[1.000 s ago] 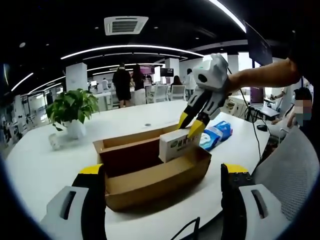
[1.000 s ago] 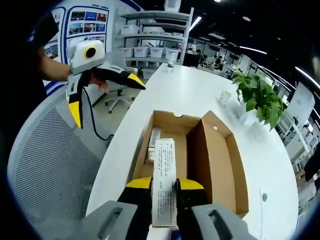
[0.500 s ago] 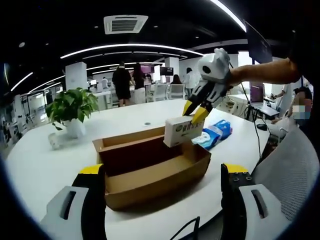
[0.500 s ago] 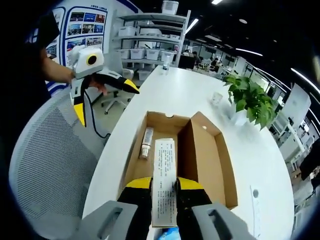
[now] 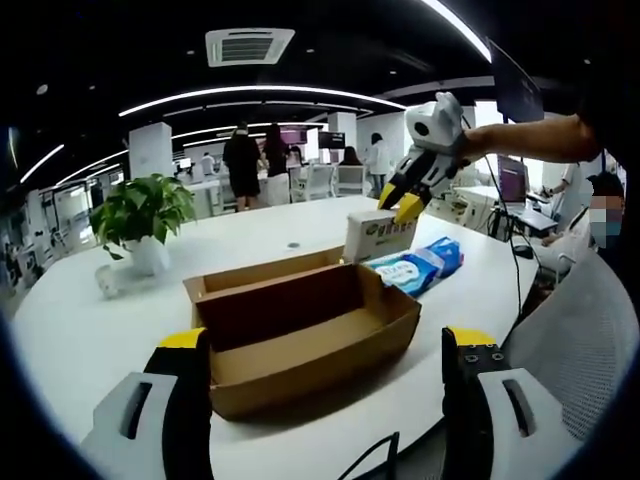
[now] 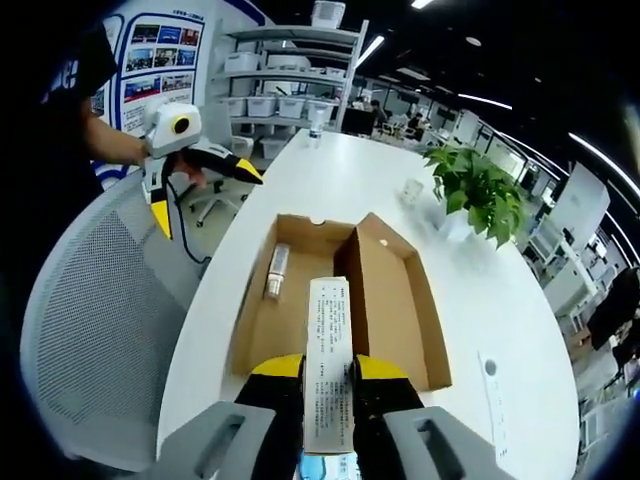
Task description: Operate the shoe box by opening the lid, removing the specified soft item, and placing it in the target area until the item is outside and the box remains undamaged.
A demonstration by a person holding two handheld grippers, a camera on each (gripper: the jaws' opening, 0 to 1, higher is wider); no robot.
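The brown cardboard shoe box (image 5: 300, 335) lies open on the white table, its lid (image 6: 395, 295) folded flat beside the base. My right gripper (image 6: 329, 368) is shut on a white carton with green print (image 6: 328, 340). In the left gripper view the right gripper (image 5: 405, 206) holds that carton (image 5: 380, 235) in the air past the box's far right corner, above a blue soft pack (image 5: 422, 267) lying on the table. A small tube (image 6: 276, 270) lies in the box base. My left gripper (image 5: 326, 338) is open in front of the box; it also hangs open off the table's edge (image 6: 195, 165).
A potted plant (image 5: 145, 215) stands on the table (image 5: 90, 330) at the far left, with a small cup (image 6: 412, 188) near it. A grey mesh chair (image 6: 90, 320) sits by the table's near edge. People stand in the background beyond the table.
My right gripper has lifted the white carton up out of the shoe box and carried it away toward the blue pack. The left gripper has stayed open and still.
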